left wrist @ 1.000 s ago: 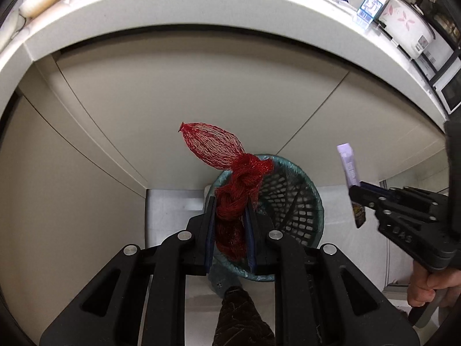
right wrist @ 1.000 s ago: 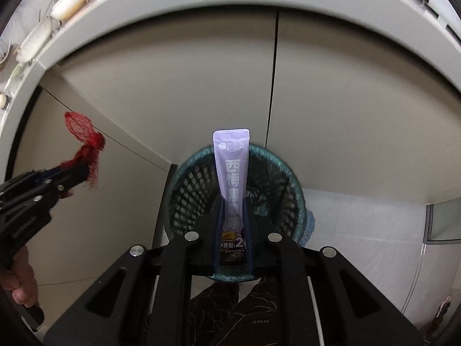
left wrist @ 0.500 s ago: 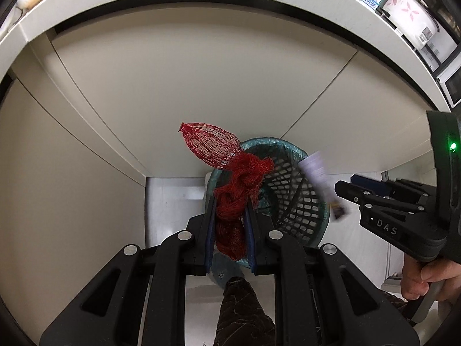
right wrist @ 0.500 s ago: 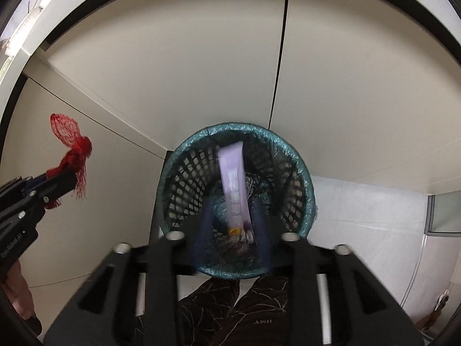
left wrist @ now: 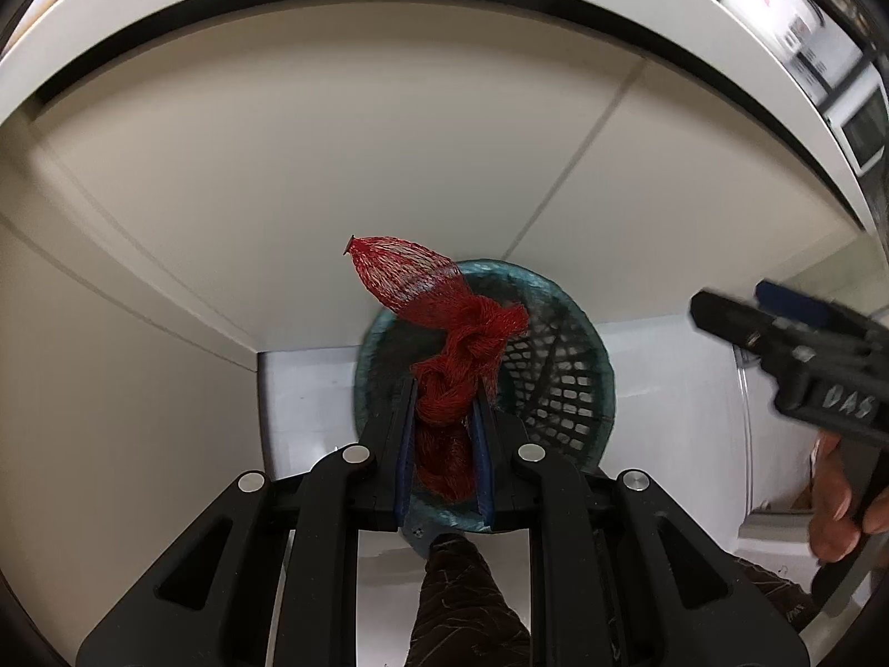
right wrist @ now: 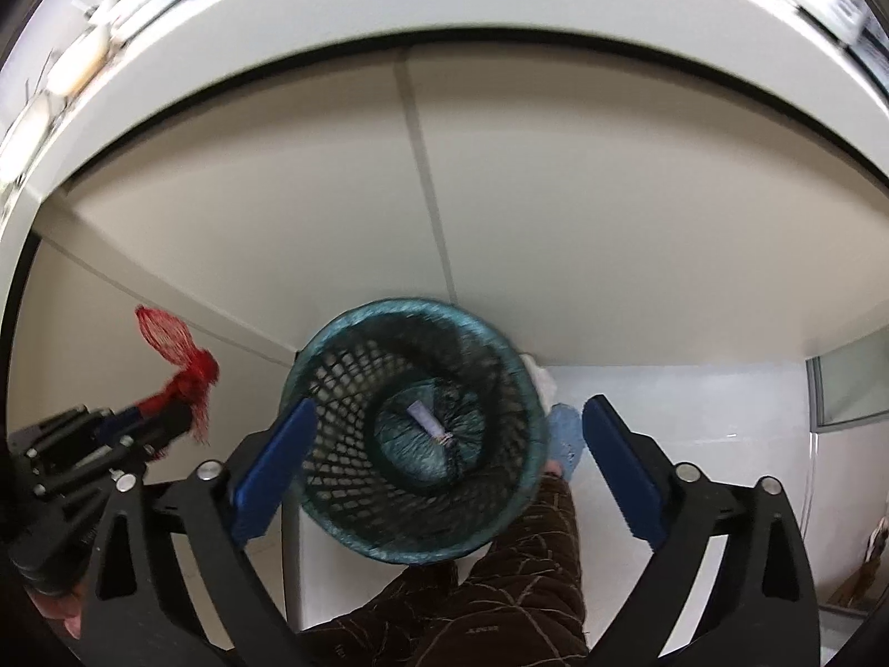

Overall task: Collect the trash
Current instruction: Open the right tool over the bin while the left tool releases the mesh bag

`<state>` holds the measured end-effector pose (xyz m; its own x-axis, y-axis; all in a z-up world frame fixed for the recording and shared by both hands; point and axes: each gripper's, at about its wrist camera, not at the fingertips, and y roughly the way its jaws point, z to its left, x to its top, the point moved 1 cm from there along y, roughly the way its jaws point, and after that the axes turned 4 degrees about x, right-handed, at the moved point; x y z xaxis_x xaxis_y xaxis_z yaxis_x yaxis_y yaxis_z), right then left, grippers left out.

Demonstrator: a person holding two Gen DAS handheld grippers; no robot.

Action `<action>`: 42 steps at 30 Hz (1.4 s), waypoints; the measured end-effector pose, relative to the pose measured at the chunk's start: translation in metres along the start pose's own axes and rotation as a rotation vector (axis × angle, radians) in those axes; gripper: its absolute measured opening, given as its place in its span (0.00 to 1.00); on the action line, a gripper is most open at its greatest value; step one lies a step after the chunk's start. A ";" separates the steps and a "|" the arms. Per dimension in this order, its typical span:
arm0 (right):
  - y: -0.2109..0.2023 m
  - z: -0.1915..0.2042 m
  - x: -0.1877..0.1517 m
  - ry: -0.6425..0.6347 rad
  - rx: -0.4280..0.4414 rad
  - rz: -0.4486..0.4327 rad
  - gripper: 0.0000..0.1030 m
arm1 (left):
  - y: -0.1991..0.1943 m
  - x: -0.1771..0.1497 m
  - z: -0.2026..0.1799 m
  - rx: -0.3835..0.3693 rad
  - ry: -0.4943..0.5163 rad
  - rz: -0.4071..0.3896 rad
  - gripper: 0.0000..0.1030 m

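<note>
Mesh bin (right wrist: 414, 506) w/ teal liner sits on the floor by beige cabinet doors (right wrist: 555, 211), person's dark trouser leg (right wrist: 500, 600) just below it. Right hand-held gripper (right wrist: 444, 444) has just been opening, jaws wide apart, nothing betw. them. Purple sachet (right wrist: 425, 418) lies at bin bottom, long axis slanting upper-left to lower-right. Left hand-held gripper (left wrist: 444, 389) clamped on red net bag (left wrist: 450, 350), bag standing up out of the jaws, loose end pointing up-left, above bin rim.

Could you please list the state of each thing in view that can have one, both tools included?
Left tool: shut on the red mesh bag.
Red mesh bag: bunched, held over the bin.
Right tool: wide open and empty, its jaws having just been opening.
Purple sachet: lying at the bottom of the bin.
Mesh waste bin: upright, lined with a teal bag.
</note>
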<state>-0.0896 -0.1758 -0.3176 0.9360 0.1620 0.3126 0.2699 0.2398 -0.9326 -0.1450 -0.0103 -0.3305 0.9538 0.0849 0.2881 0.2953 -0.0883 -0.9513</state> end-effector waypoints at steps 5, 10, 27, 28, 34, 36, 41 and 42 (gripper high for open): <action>-0.015 -0.027 0.001 0.043 -0.021 -0.028 0.92 | 0.008 0.004 -0.021 -0.014 0.051 0.016 0.16; -0.025 -0.048 -0.002 0.075 -0.041 -0.040 0.92 | 0.016 0.007 -0.040 -0.028 0.087 0.034 0.16; -0.036 -0.079 -0.005 0.113 -0.055 -0.039 0.92 | 0.046 0.014 -0.063 -0.006 0.107 0.067 0.34; -0.037 -0.080 -0.005 0.112 -0.055 -0.038 0.92 | 0.048 0.013 -0.065 0.000 0.104 0.062 0.38; -0.035 -0.080 -0.002 0.105 -0.059 -0.036 0.92 | 0.045 0.015 -0.065 0.021 0.079 0.037 0.69; -0.037 -0.080 -0.001 0.104 -0.059 -0.043 0.93 | 0.041 0.017 -0.064 0.023 0.070 0.024 0.78; -0.043 -0.079 0.005 0.105 -0.050 -0.060 0.93 | 0.021 0.022 -0.058 0.034 0.043 -0.024 0.94; -0.044 -0.079 0.006 0.107 -0.050 -0.063 0.93 | 0.018 0.024 -0.056 0.038 0.034 -0.026 0.94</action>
<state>-0.0783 -0.2607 -0.2886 0.9347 0.0442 0.3526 0.3377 0.1983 -0.9201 -0.1137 -0.0655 -0.3351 0.9474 0.0526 0.3158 0.3184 -0.0491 -0.9467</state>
